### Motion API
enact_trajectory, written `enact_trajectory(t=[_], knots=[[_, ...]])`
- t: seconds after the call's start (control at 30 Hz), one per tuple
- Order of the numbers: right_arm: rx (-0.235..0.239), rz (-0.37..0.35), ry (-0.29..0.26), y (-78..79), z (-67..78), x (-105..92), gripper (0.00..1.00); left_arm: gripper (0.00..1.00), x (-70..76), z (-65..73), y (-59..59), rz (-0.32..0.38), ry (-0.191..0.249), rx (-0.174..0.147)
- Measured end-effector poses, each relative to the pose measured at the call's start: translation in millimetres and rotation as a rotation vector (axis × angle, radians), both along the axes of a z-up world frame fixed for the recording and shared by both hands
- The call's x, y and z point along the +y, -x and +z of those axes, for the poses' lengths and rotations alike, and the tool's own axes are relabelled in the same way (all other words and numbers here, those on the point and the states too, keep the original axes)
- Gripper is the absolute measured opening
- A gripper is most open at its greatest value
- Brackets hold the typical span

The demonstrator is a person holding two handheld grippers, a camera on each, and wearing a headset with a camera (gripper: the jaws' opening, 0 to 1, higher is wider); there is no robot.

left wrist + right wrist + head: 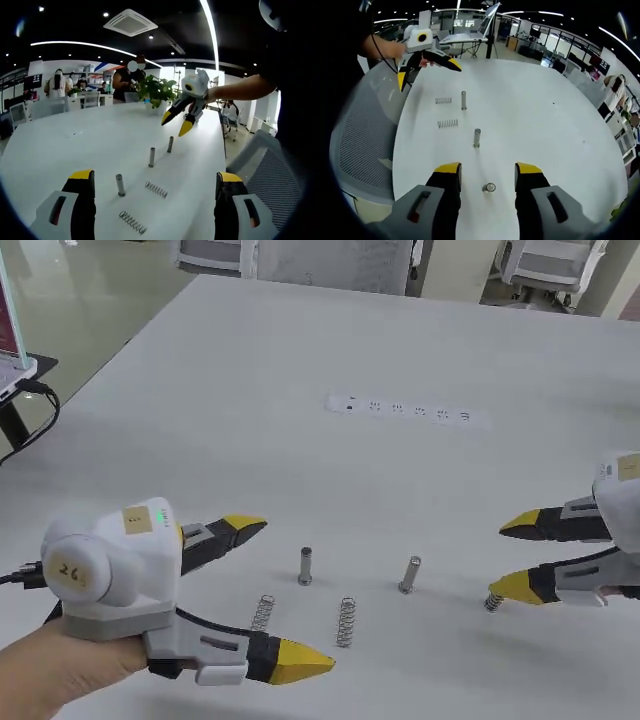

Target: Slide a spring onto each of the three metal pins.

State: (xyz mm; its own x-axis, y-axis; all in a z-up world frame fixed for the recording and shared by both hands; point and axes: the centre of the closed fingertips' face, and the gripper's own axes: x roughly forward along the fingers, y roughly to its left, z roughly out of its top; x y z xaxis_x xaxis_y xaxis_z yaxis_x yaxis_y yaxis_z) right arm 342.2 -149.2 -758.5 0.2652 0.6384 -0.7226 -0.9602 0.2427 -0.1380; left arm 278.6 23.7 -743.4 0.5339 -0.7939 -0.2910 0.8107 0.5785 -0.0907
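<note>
Nearest, the left tool (288, 592) hangs with its yellow-tipped jaws spread wide and holding nothing, seemingly poised to pick up a loose part. Just by its tips two thin wire coils lie flat on the pale matte counter (200, 440): the left spring (262, 612) and the right spring (346, 621), apart from each other. Behind them stand the left pin (305, 566) and the middle pin (410, 575), short smooth steel posts, both bare. Further right, the right pin (493, 600) appears to wear a coil. The right tool (505, 558), jaws parted, straddles it without gripping. Far off, a flat white power strip (405, 410) sits in the counter.
</note>
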Motion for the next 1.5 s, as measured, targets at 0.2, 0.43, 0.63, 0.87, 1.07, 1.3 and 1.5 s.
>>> enact_trajectory(t=[0.2,0.43,0.63,0.87,1.07,1.3,1.5], knots=[[-0.015,-0.058,-0.092,-0.8,13.9,7.0,0.45,0.98,1.6,0.7,-0.9,0.007,0.002,-0.002],[-0.021,-0.118,-0.175,0.1,31.4,7.6,0.49,0.98,1.9,1.5,-1.6,0.007,0.001,-0.004],[-0.016,-0.140,-0.194,4.6,32.2,5.4,0.50,0.98,3.3,2.1,-2.4,0.010,0.000,-0.006],[-0.005,-0.166,-0.224,10.3,36.9,5.2,0.48,0.98,3.4,6.1,-3.1,0.005,0.004,-0.011],[-0.013,-0.182,-0.243,14.4,40.9,4.5,0.47,0.98,5.0,8.0,-3.0,0.010,0.004,-0.015],[-0.014,-0.188,-0.256,21.8,42.9,6.9,0.47,0.98,5.3,6.5,-1.1,0.010,0.003,-0.009],[-0.019,-0.194,-0.272,24.3,43.8,8.0,0.46,0.98,5.6,7.5,-1.3,0.010,0.005,-0.011]])
